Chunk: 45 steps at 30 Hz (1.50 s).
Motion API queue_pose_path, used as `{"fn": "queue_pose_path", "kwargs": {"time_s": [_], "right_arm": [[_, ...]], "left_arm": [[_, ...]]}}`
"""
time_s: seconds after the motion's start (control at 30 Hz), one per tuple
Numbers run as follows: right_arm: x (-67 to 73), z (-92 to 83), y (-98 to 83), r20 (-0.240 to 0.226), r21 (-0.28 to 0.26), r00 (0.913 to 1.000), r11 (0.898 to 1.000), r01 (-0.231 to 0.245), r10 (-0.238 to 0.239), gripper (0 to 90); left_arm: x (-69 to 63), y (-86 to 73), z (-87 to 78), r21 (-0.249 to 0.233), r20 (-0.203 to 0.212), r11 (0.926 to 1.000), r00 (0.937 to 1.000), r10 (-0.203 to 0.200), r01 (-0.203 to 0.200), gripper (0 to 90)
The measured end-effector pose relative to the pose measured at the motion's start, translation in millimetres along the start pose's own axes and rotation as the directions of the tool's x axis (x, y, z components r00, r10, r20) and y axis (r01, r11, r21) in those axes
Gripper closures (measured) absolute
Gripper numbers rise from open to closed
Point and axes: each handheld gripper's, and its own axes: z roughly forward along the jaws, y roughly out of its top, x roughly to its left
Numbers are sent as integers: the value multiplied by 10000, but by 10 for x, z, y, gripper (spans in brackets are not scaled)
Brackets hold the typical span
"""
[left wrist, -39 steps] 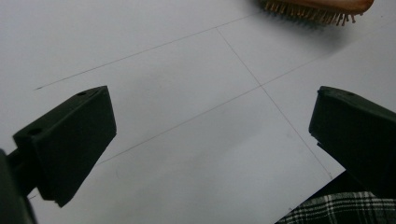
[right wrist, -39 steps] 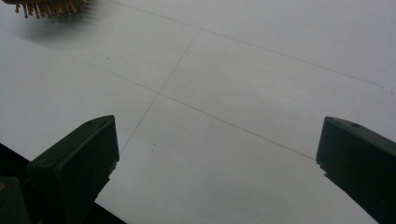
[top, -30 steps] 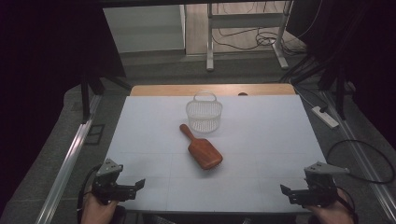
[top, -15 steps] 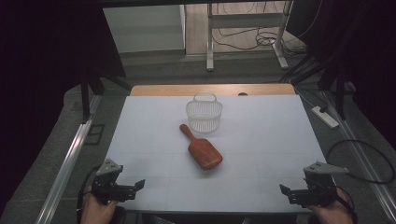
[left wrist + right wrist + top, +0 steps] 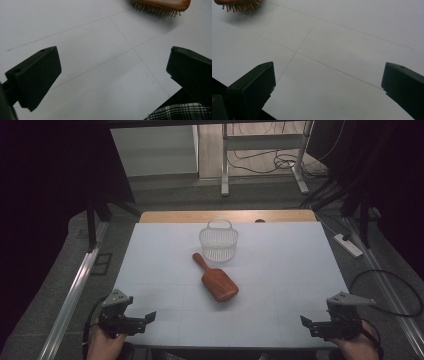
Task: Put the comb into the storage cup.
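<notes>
A brown wooden hairbrush (image 5: 216, 280) lies bristles down in the middle of the white table (image 5: 280, 270), its handle pointing toward a small clear plastic basket (image 5: 218, 241) just behind it. My left gripper (image 5: 148, 318) rests open at the table's near left corner, nothing between its jaws. At the near right corner my right gripper (image 5: 305, 322) is open too and holds nothing. The brush's bristled edge (image 5: 160, 6) shows at the top of the left gripper view, and the hairbrush (image 5: 239, 5) sits at the top left of the right gripper view.
A wooden strip (image 5: 225, 216) runs along the table's far edge. Metal rails (image 5: 70, 295) flank both sides. A white power strip (image 5: 348, 245) and cables lie on the floor at the right. Plaid cloth (image 5: 180, 112) shows below the table's near edge.
</notes>
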Motion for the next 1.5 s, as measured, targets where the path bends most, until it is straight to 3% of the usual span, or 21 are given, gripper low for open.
{"fn": "queue_pose_path", "kwargs": {"time_s": [0.33,0.47,0.8,1.13,1.5], "right_arm": [[23,13,14,58,30,9999,9999,153,-153,0],[28,13,10,99,43,9998,9998,173,-174,0],[40,-13,-10,194,-96,9995,9996,259,-257,0],[36,-14,-11,158,-103,9995,9996,278,-276,0],[34,-3,-5,120,-60,9995,9995,294,-293,0]], "left_arm": [[31,69,101,-145,951,9999,9955,17,-3,0],[30,108,144,-90,1123,10000,9937,50,-40,0],[15,303,256,11,1204,9983,9910,577,-583,0],[-19,438,330,-196,1604,9981,9852,600,-576,0],[6,572,424,19,1625,9976,9844,675,-687,0]]}}
